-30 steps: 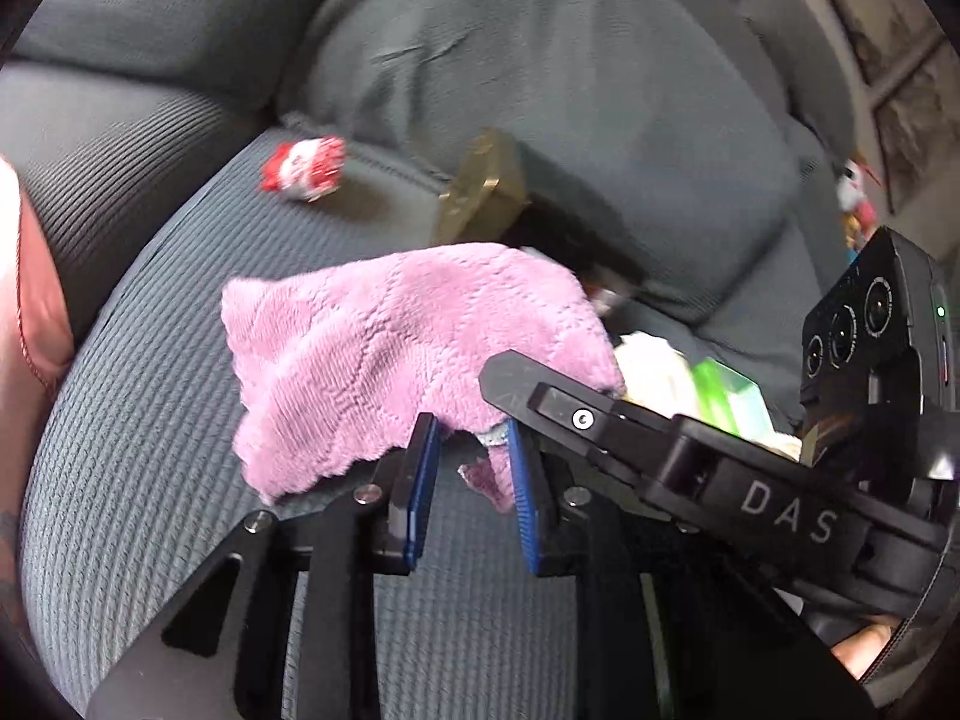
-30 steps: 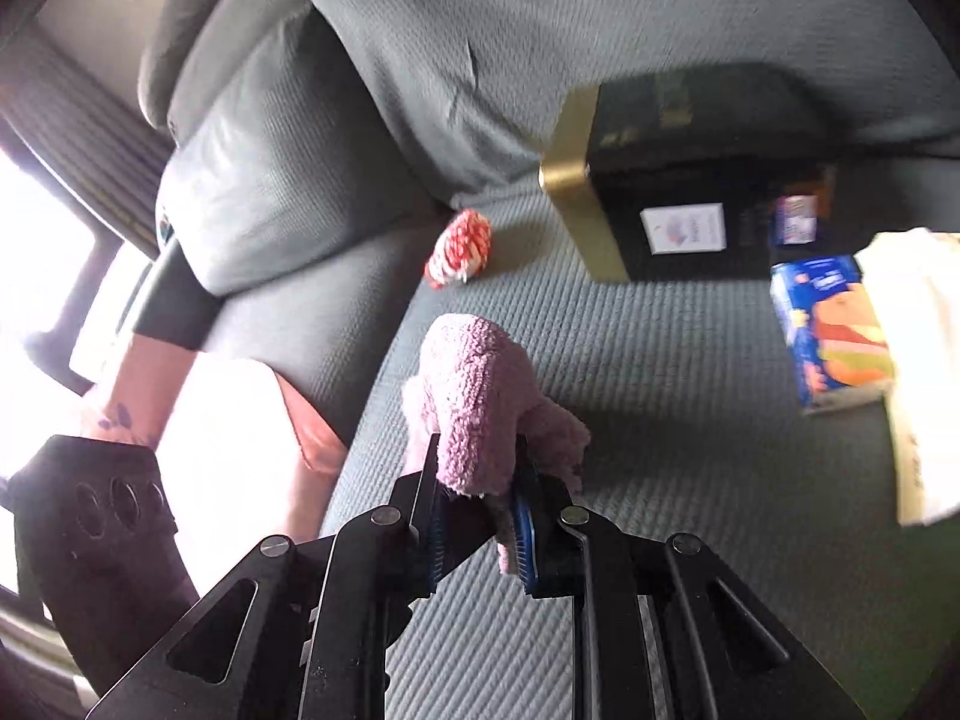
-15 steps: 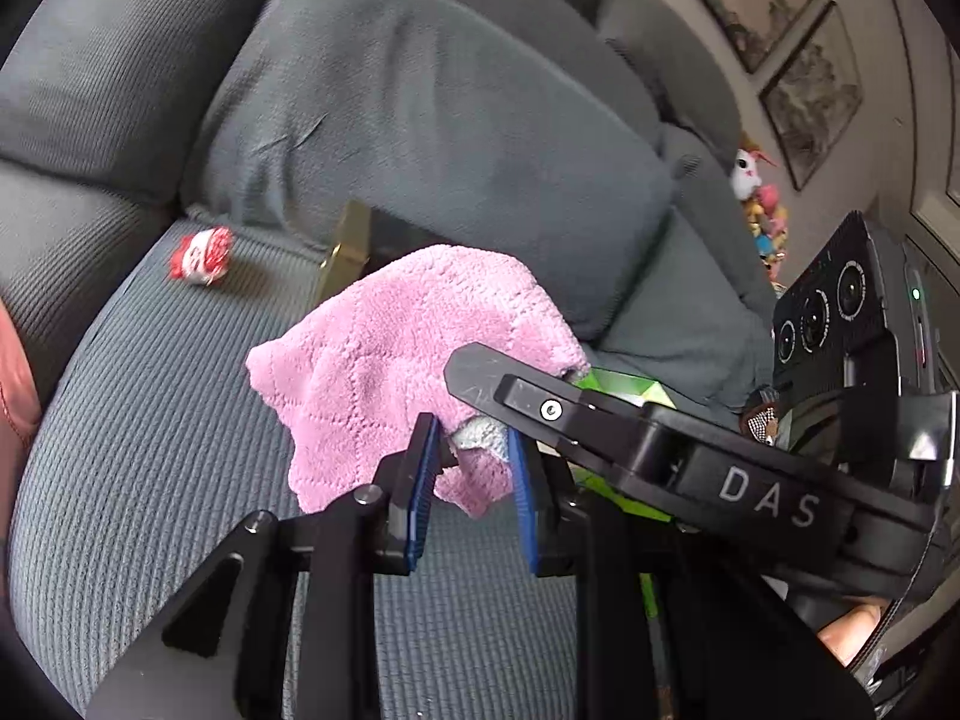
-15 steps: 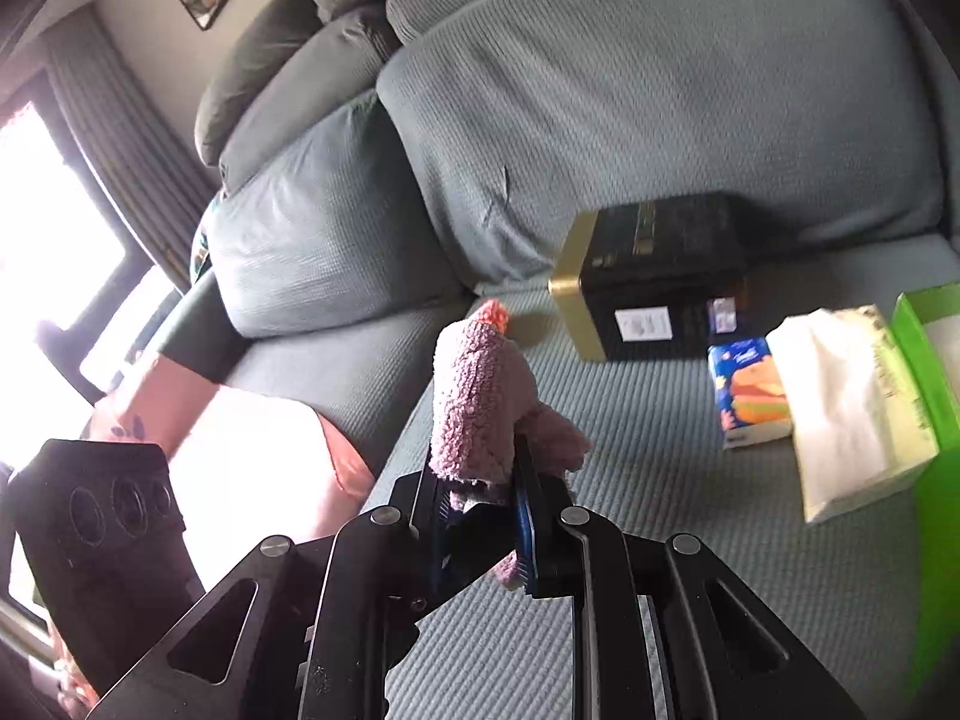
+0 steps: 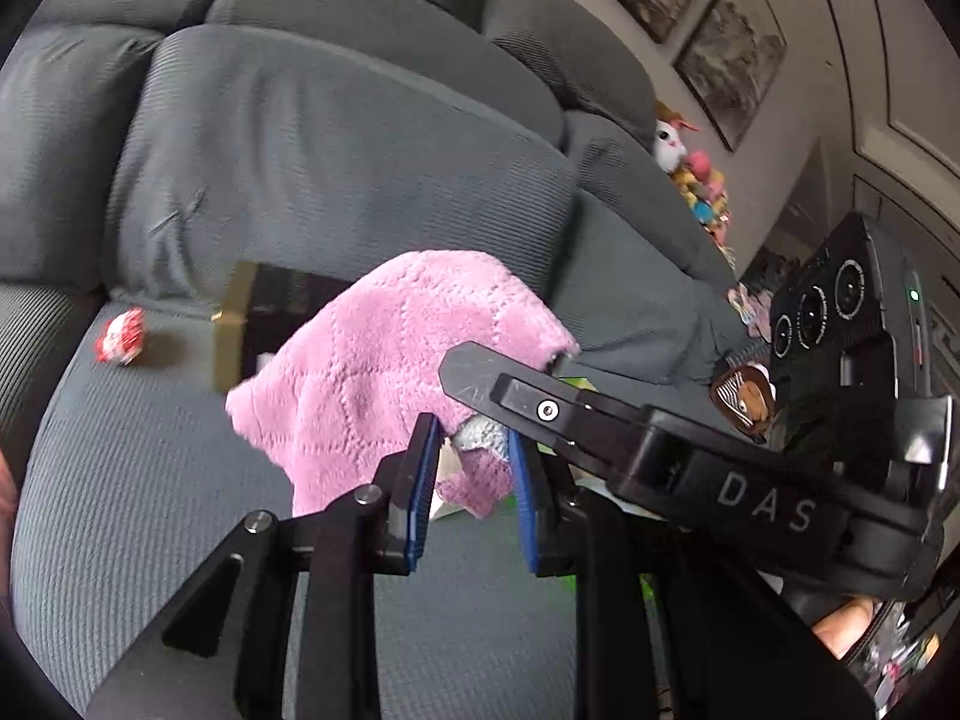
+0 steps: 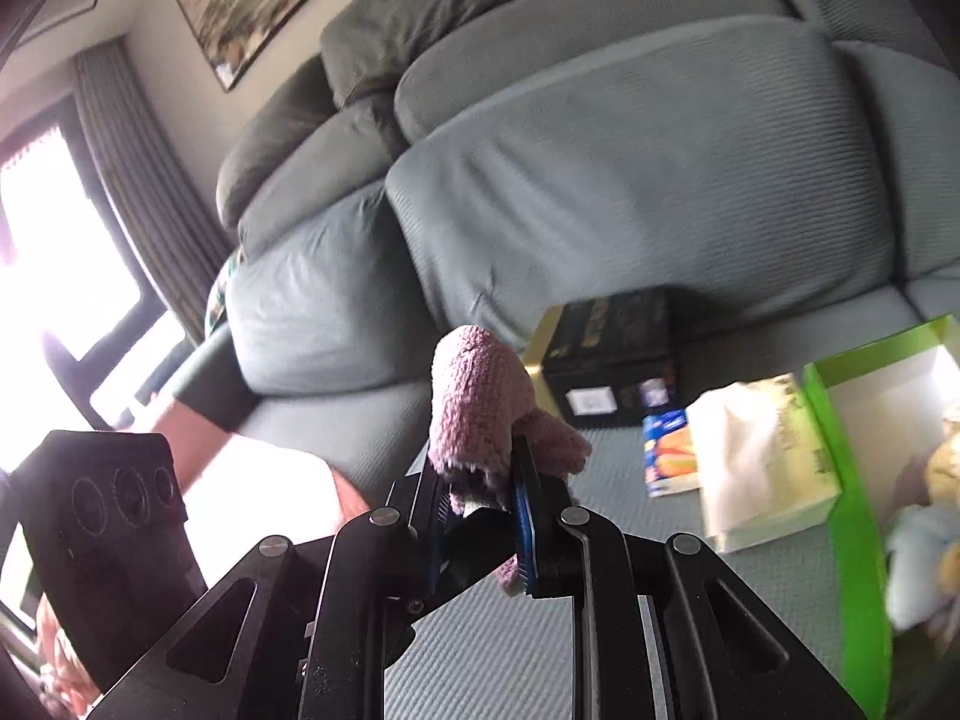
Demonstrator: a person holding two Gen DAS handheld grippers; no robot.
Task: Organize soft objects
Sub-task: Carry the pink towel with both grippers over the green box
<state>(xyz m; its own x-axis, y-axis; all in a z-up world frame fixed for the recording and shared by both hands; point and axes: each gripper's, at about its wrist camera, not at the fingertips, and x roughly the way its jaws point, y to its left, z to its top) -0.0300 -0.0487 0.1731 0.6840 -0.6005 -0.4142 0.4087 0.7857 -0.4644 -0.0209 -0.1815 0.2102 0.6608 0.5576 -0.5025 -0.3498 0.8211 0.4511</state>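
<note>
Left wrist view: left gripper (image 5: 471, 450) pinches the pink cloth (image 5: 384, 360) by one corner, right gripper (image 5: 510, 384) right beside, so it hangs clear above the sofa seat (image 5: 120, 450).

Right wrist view: right gripper (image 6: 480, 480) clamps another bunched edge; the green box (image 6: 852, 510) beside the cloth looks open, though blurry.

A grey sofa (image 5: 336, 180) is filling the view ahead of the gripper, its seat lying below. A black and gold box (image 6: 606, 354) is sitting on the seat against the backrest, just beyond the fingertips. A blue packet (image 6: 669, 450) is lying right of the gripper, touching a white tissue pack (image 6: 762, 456). Framed pictures (image 5: 729, 60) are hanging on the wall, up and right. A curtain (image 6: 150, 192) is hanging far left by a bright window.
</note>
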